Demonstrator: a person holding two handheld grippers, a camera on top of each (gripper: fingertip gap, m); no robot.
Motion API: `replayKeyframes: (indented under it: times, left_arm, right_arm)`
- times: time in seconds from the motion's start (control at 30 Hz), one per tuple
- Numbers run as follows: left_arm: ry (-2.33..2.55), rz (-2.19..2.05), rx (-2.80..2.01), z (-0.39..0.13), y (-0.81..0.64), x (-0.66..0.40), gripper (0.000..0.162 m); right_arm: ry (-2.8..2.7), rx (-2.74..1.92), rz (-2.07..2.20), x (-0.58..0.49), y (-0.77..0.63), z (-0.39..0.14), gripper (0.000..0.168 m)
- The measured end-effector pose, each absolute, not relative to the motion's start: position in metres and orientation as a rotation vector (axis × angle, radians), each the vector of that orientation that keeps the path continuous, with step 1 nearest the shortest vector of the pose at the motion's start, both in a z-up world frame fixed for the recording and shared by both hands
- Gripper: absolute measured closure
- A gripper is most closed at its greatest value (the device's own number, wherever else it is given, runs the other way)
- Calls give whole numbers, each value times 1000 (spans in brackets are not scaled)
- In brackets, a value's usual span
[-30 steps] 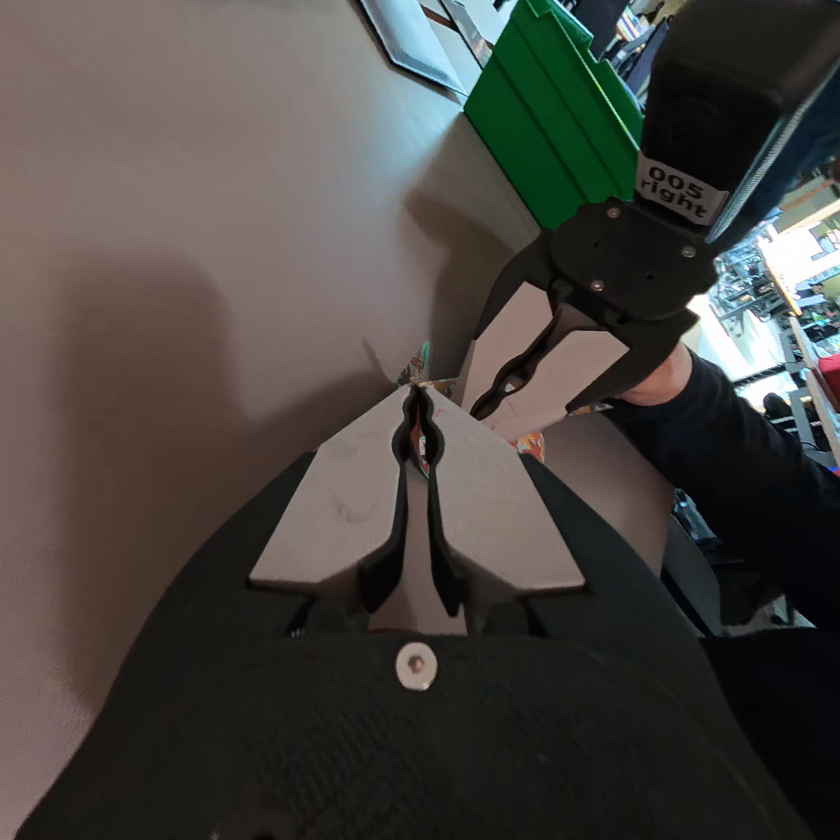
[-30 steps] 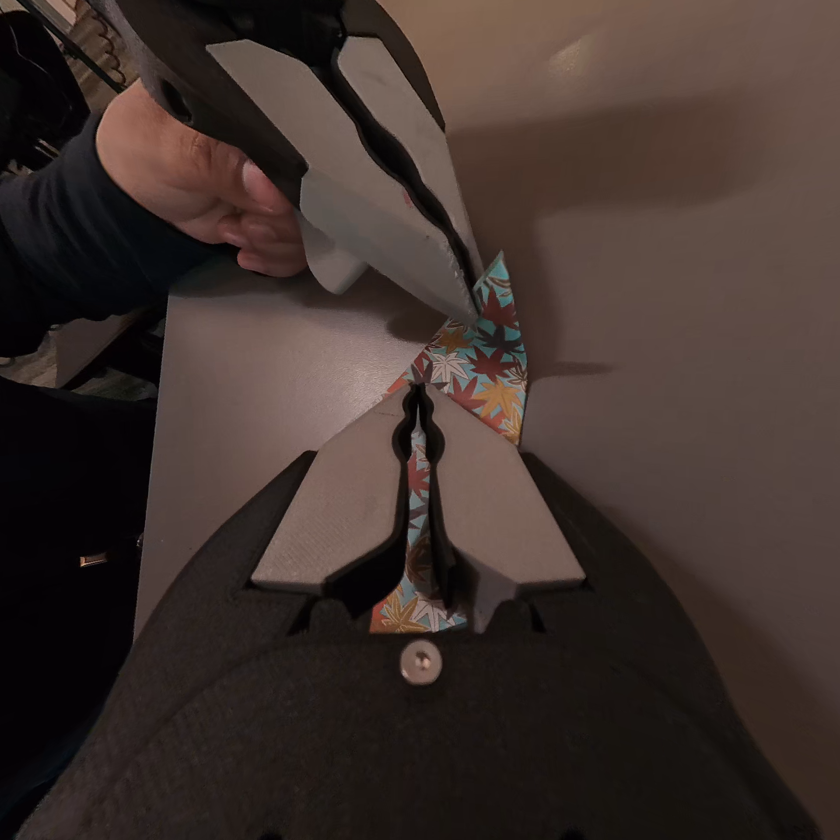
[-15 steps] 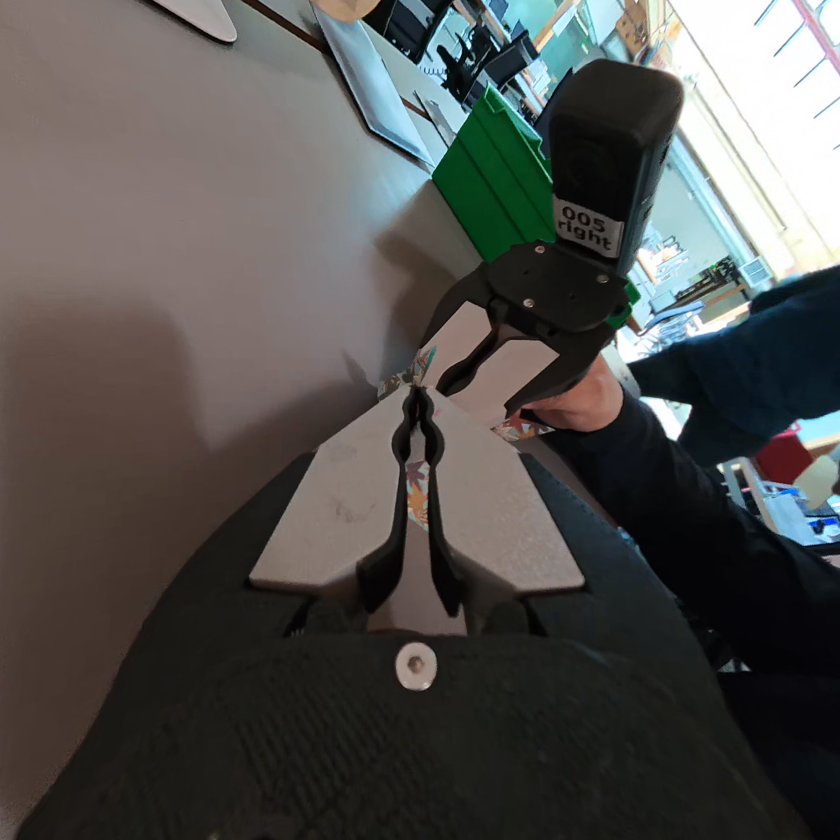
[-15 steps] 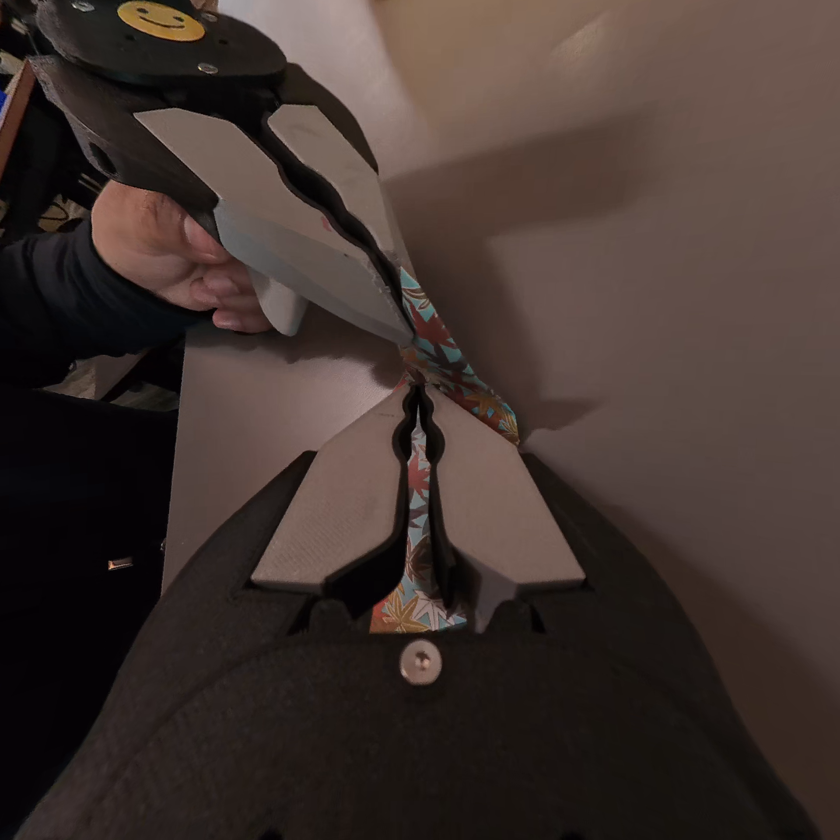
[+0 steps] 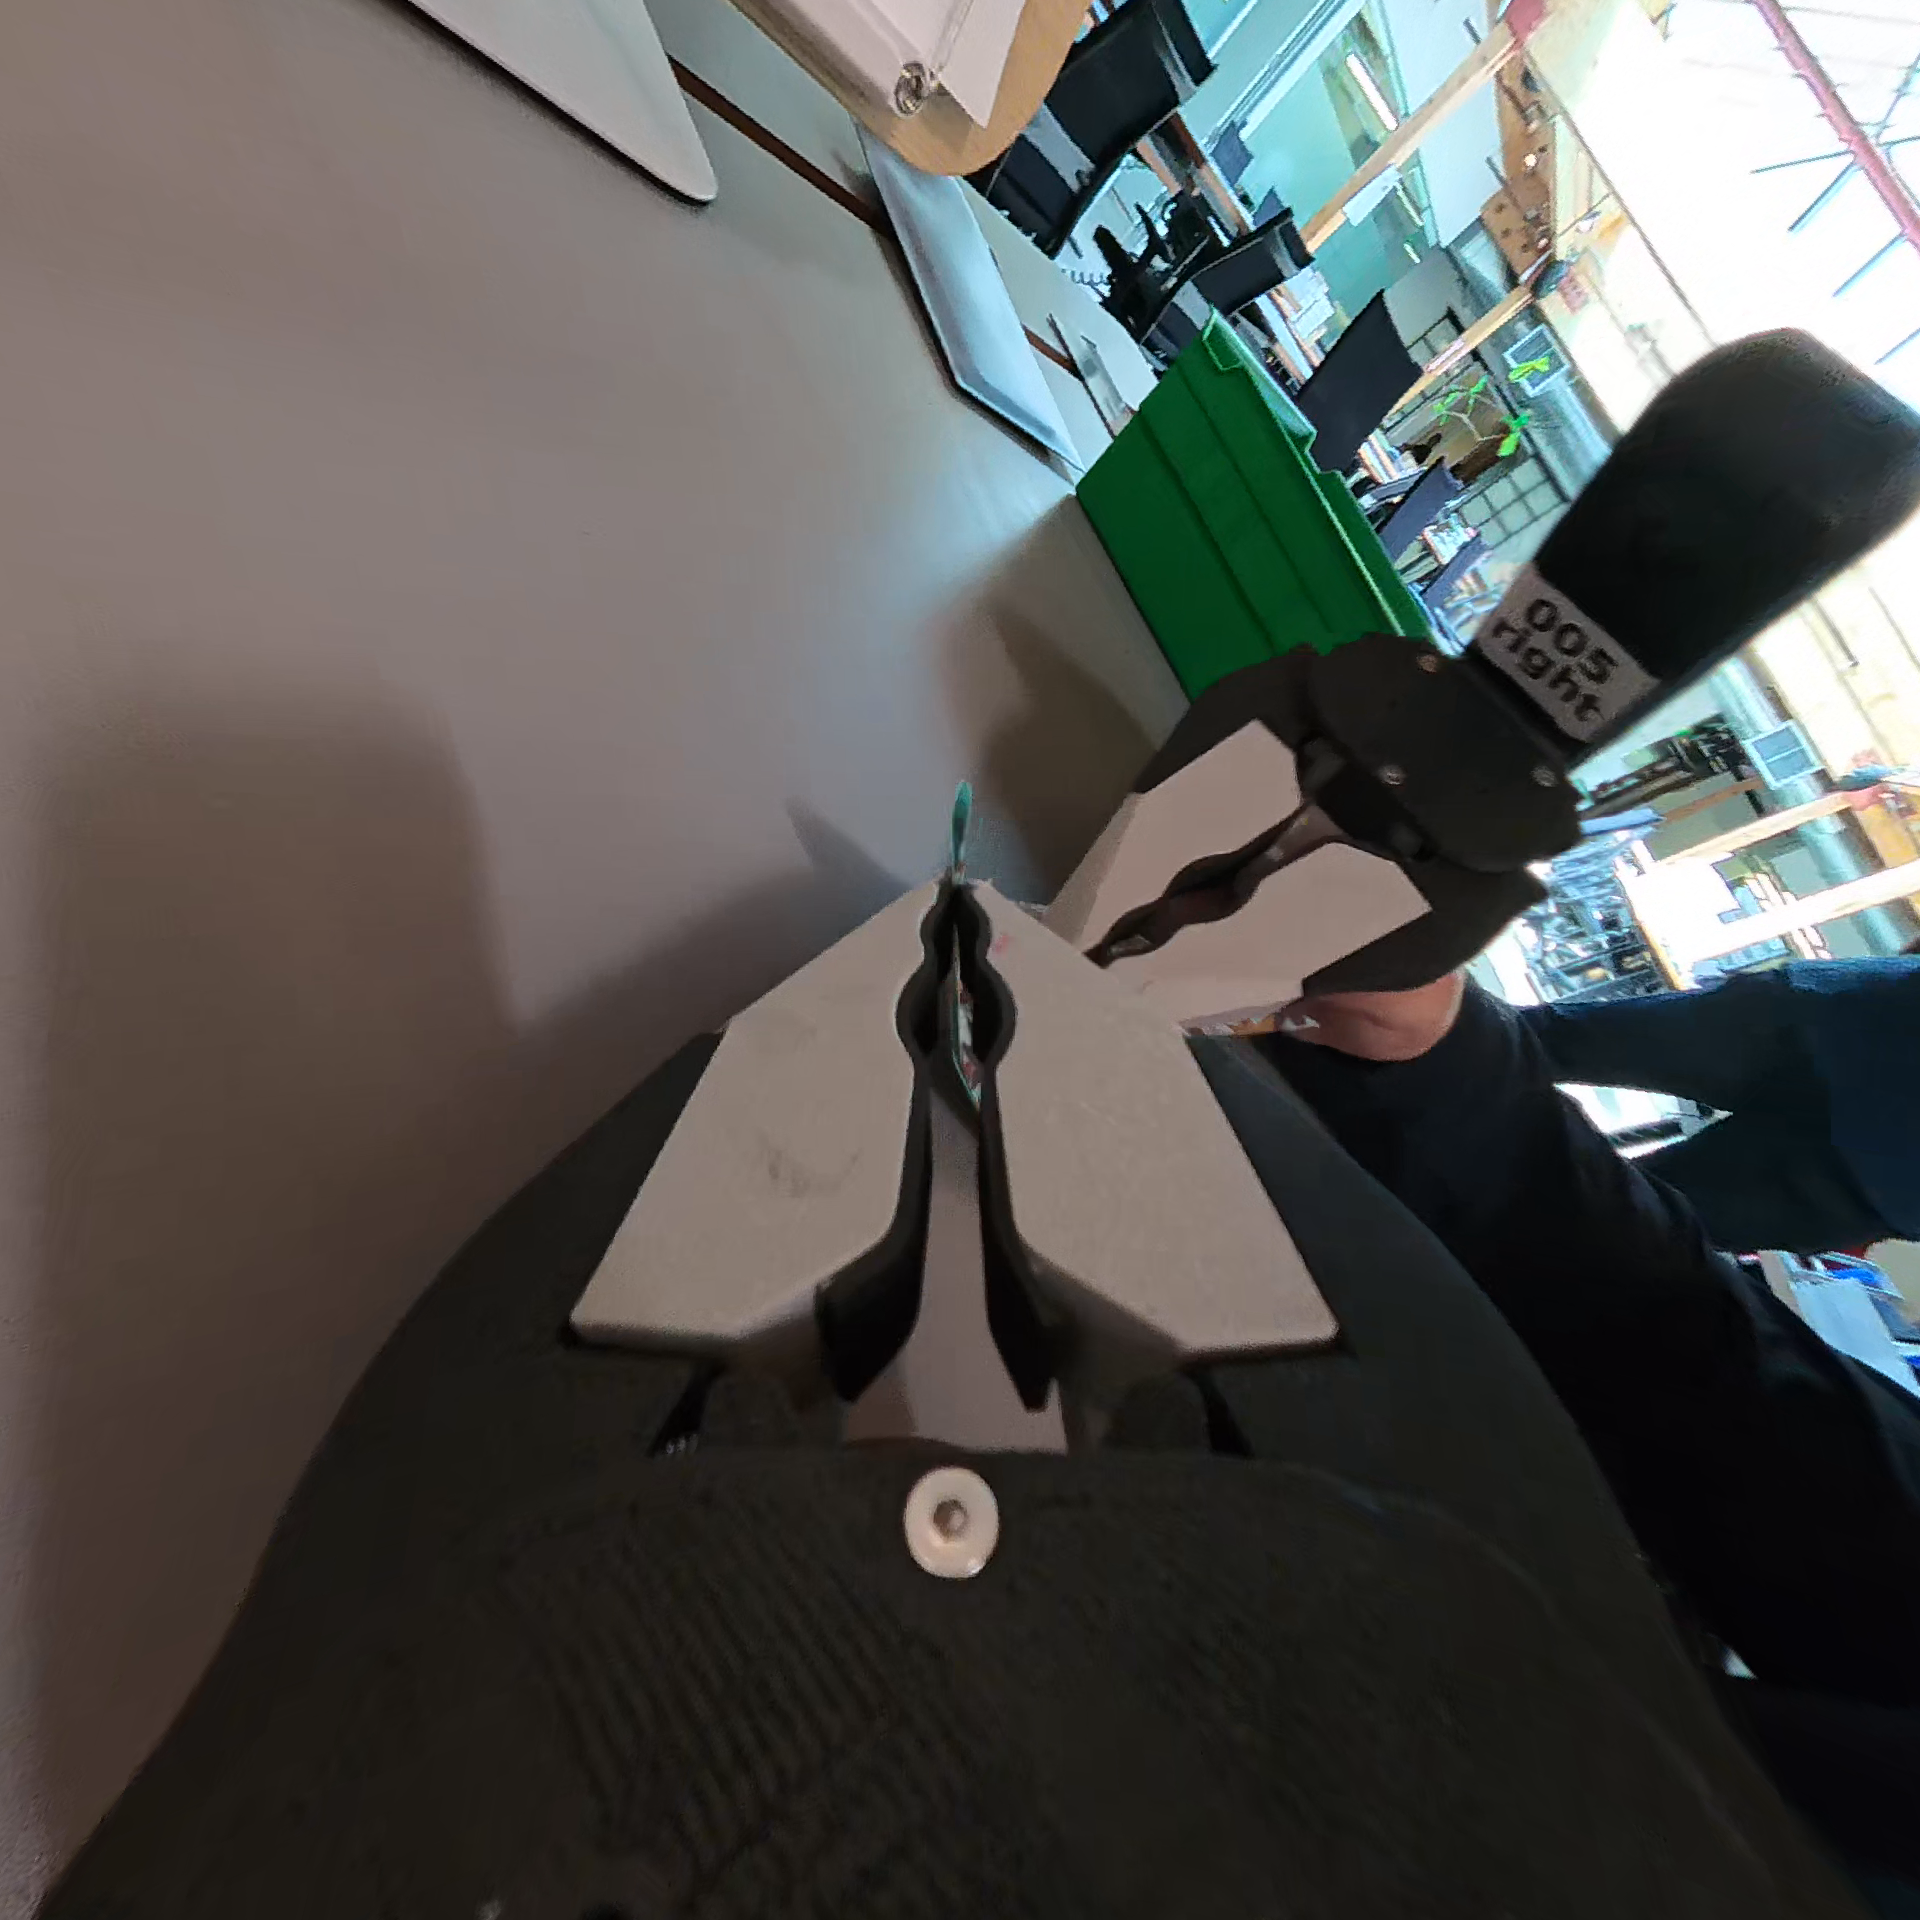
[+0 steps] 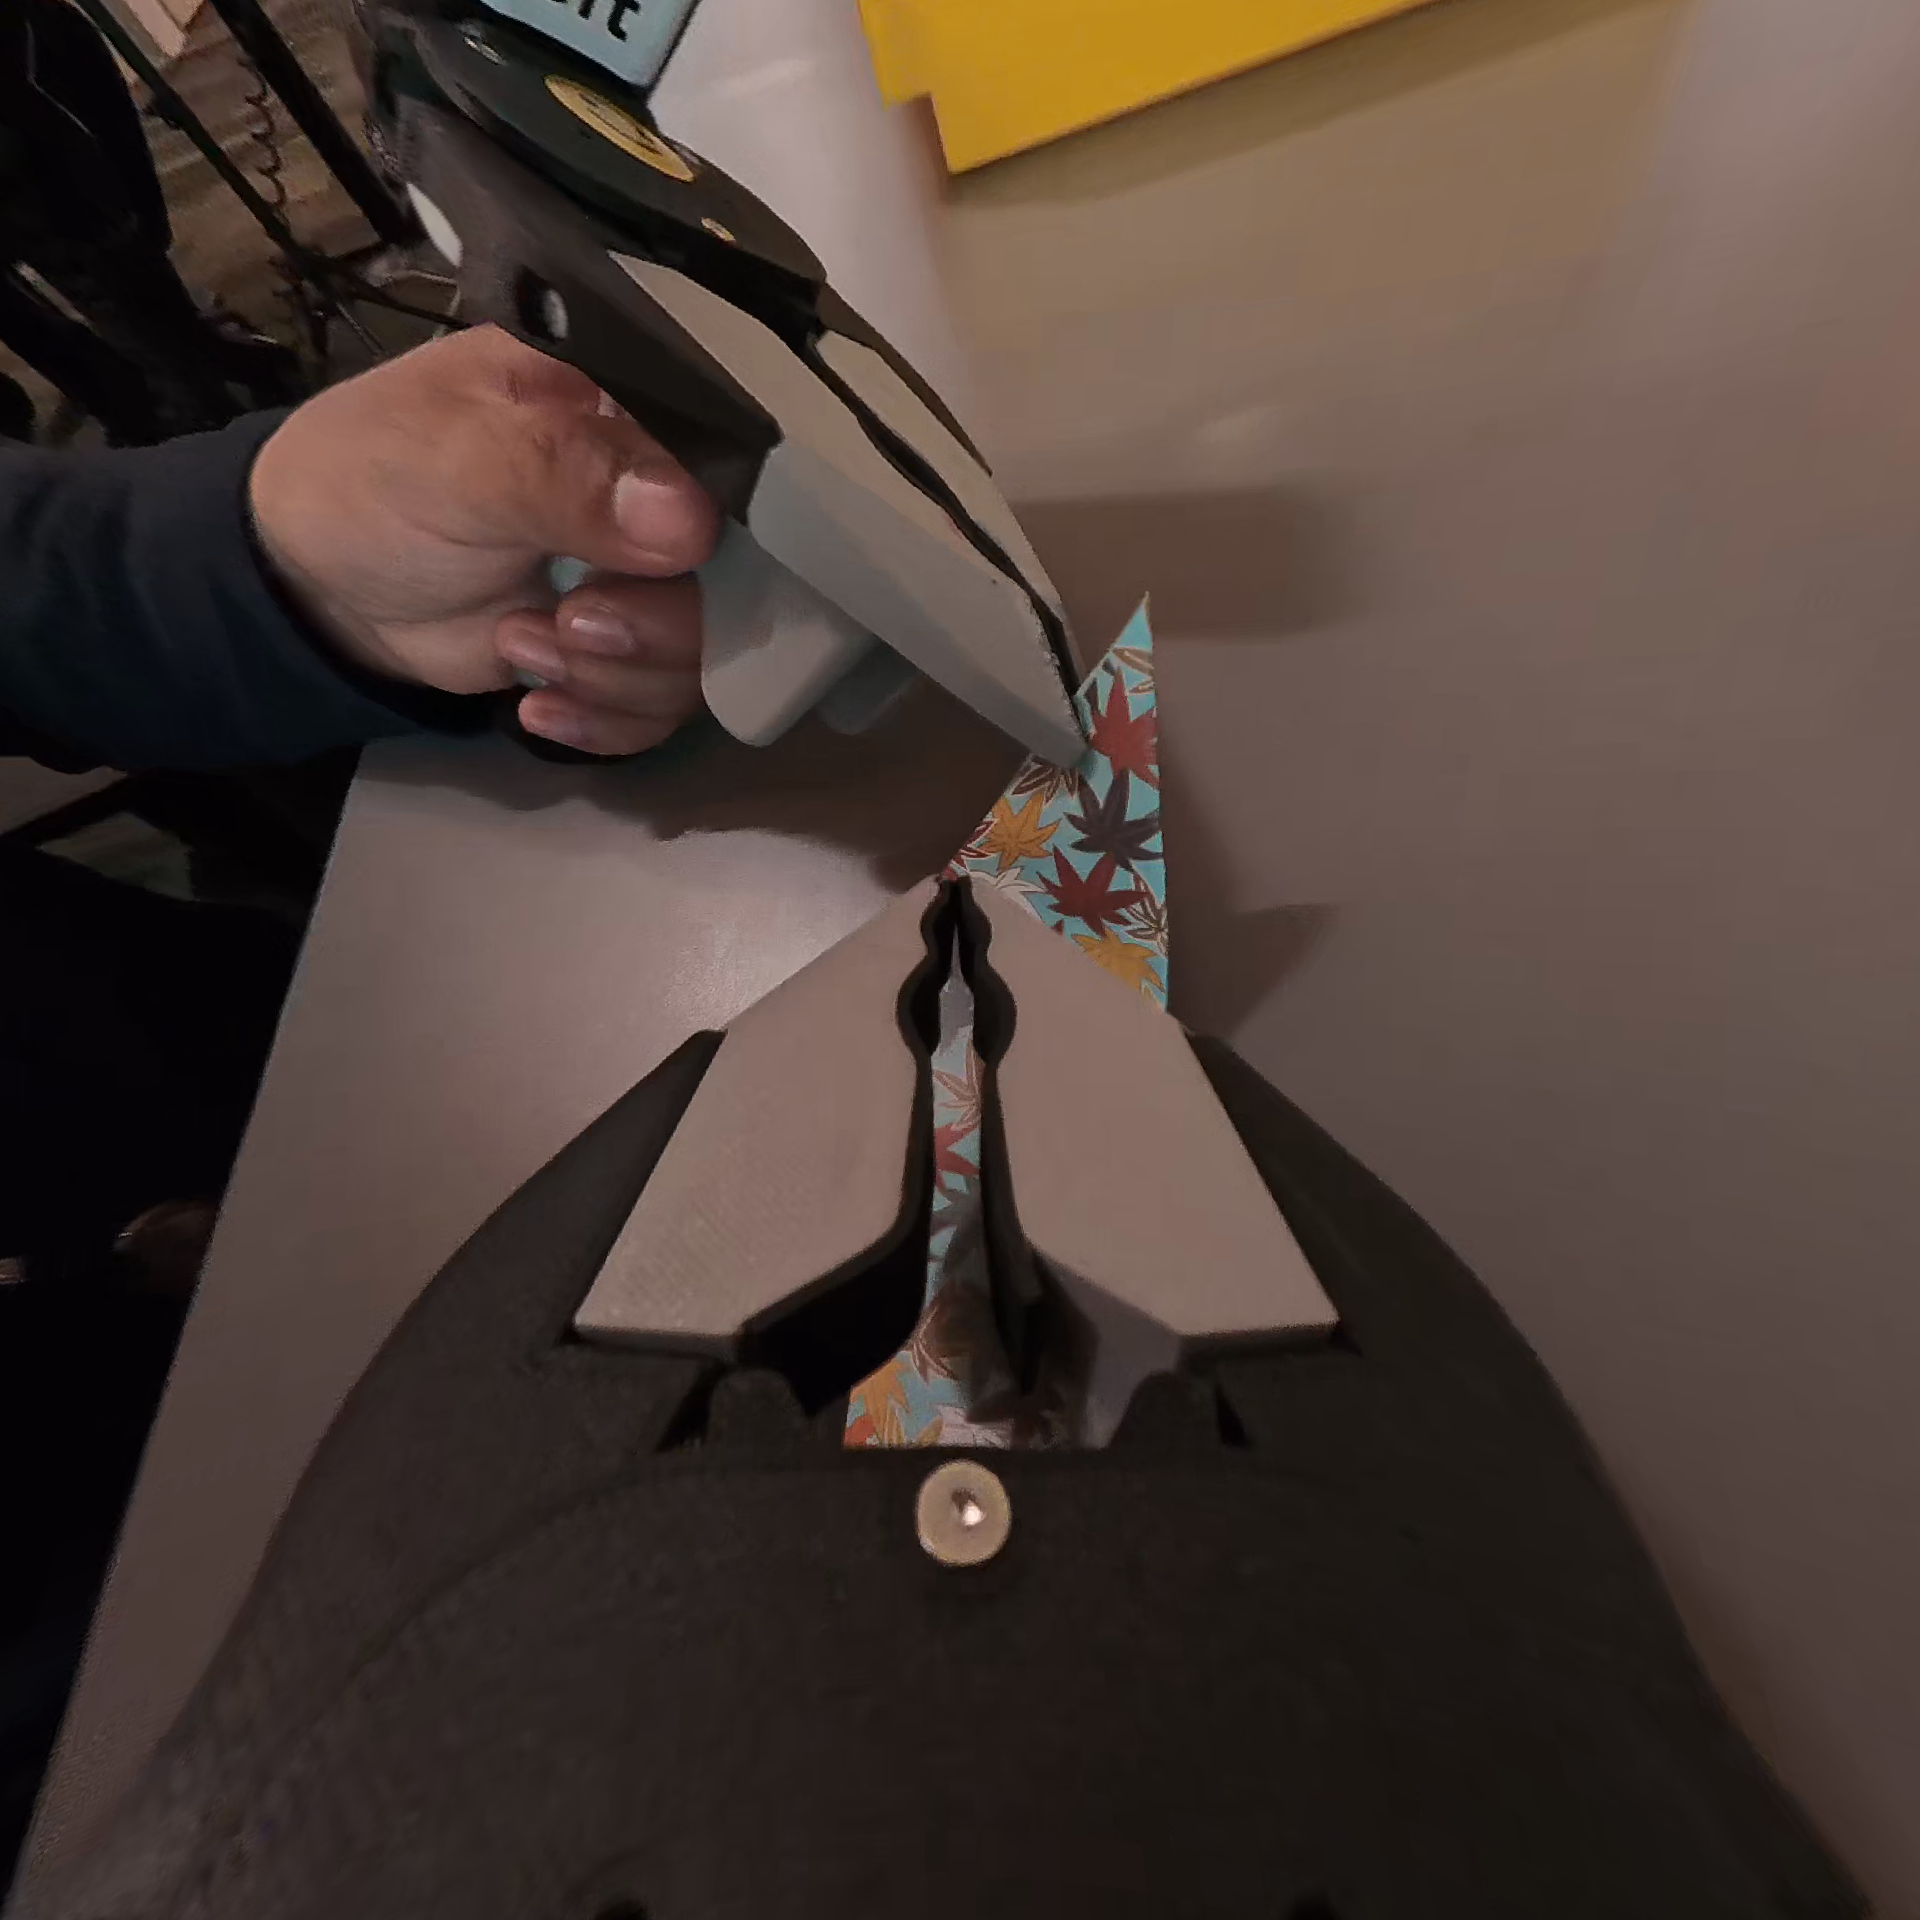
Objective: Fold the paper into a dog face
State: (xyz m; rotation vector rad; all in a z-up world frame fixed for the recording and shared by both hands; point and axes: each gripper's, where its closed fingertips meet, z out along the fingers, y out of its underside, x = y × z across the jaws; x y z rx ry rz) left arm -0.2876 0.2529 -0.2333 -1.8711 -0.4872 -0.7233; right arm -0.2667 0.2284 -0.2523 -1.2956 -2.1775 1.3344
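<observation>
The paper [image 6: 1091, 831] is light blue with red, orange and dark leaf prints, folded to a pointed shape and held up over the grey table [image 6: 1507, 727]. My right gripper [image 6: 956, 888] is shut on its lower part; more paper shows between the fingers [image 6: 1132, 1174]. My left gripper [image 6: 1070, 727] is shut on the paper's upper left edge, just below the pointed tip. In the left wrist view the paper [image 5: 958, 821] shows edge-on, pinched in my left gripper [image 5: 956, 894], with my right gripper [image 5: 1101, 940] close to the right.
A green bin [image 5: 1236, 520] stands at the table's far side. Flat white boards [image 5: 582, 83] lie farther back. A yellow sheet [image 6: 1091, 62] lies beyond the paper. The person's hand [image 6: 468, 540] holds the left gripper near the table's edge [image 6: 312, 935]. Left and right tips are no more than a few centimetres apart.
Both grippers stay shut on the paper. The paper, seen nearly edge-on half a second ago, now shows its broad face to the right wrist view. The right gripper has swung lower and rightward in the left wrist view.
</observation>
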Motion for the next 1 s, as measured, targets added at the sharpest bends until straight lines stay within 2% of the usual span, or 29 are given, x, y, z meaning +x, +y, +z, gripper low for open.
replayKeyframes:
  times: [0.37, 0.4, 0.47, 0.53, 0.6, 0.67, 0.73, 1.0]
  left_arm:
    - [-489, -724, -1898, -237, 252, -289, 162]
    - [-489, -727, -1896, -237, 252, -289, 162]
    - [-489, -729, -1892, -237, 252, -289, 162]
    - [-486, -732, -1891, -236, 252, -289, 162]
    - [-484, -734, -1887, -236, 252, -289, 162]
    - [-486, -736, -1882, -235, 252, -289, 162]
    - [-487, -735, -1882, -235, 251, -289, 162]
    - [-483, -734, -1879, -235, 252, -289, 162]
  right_arm:
    - [-2217, -1152, 1017, -272, 229, -268, 168]
    - [-2228, -1132, 1038, -271, 225, -265, 154]
    - [-2225, -1128, 1044, -271, 225, -262, 155]
    - [-2200, -1130, 1053, -272, 228, -257, 141]
    - [-2181, -1137, 1057, -272, 232, -255, 139]
    - [-2178, -1137, 1072, -271, 232, -255, 123]
    - [-2211, -1120, 1078, -268, 227, -257, 128]
    - [-2331, -1091, 959, -262, 214, -278, 104]
